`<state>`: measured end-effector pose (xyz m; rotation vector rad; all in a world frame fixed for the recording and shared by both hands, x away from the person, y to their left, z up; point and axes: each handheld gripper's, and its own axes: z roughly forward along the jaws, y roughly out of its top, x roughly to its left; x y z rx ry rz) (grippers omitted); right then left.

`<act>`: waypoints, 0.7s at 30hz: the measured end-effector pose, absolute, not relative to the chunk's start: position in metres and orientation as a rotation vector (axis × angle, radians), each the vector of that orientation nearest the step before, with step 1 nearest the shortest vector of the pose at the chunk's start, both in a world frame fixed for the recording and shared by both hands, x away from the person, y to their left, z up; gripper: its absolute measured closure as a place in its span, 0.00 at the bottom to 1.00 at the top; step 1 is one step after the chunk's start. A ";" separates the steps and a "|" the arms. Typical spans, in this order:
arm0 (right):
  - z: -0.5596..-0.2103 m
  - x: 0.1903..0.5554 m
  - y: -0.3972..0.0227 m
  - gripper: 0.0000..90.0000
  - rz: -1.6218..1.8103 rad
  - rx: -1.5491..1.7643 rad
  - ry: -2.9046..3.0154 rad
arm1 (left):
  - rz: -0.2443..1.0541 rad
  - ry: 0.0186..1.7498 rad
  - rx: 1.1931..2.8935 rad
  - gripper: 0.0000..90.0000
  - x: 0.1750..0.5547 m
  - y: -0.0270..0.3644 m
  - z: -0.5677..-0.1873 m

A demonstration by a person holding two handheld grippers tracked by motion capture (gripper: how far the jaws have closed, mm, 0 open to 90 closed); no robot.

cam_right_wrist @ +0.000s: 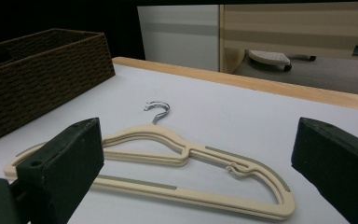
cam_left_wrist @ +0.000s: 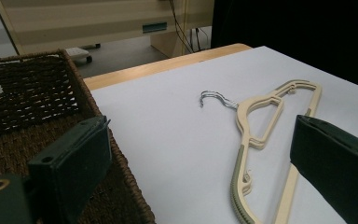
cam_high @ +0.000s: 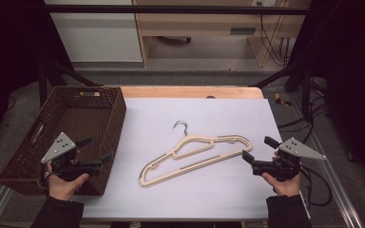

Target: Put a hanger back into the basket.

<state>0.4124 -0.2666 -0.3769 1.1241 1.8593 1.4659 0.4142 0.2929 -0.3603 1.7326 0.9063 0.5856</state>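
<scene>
Our left gripper (cam_high: pixel 93 155) hovers over the brown basket (cam_high: pixel 113 114), fingers spread, holding nothing; our right gripper's (cam_high: pixel 259 148) fingers gape near the hanger (cam_high: pixel 195 157) on the table (cam_high: pixel 218 190).

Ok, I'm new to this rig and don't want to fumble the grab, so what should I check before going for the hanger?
1. Right gripper fingers apart, nothing between: ok.
2. Left gripper fingers apart, nothing between: ok.
3. Hanger flat on the white sheet, not touched: ok.
4. Hanger end near the right gripper free of other things: ok.
5. Metal hook snagged on nothing: ok.
6. Basket has room for the hanger: cannot tell.
</scene>
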 end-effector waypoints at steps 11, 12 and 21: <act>-0.373 0.421 -0.251 0.07 1.405 1.161 1.866 | 0.584 0.901 1.742 0.06 0.415 0.289 -0.362; -0.373 0.421 -0.251 0.07 1.405 1.161 1.866 | 0.579 0.897 1.742 0.06 0.415 0.288 -0.362; -0.367 0.441 -0.213 0.09 1.371 1.160 1.926 | 0.570 0.879 1.764 0.06 0.416 0.281 -0.363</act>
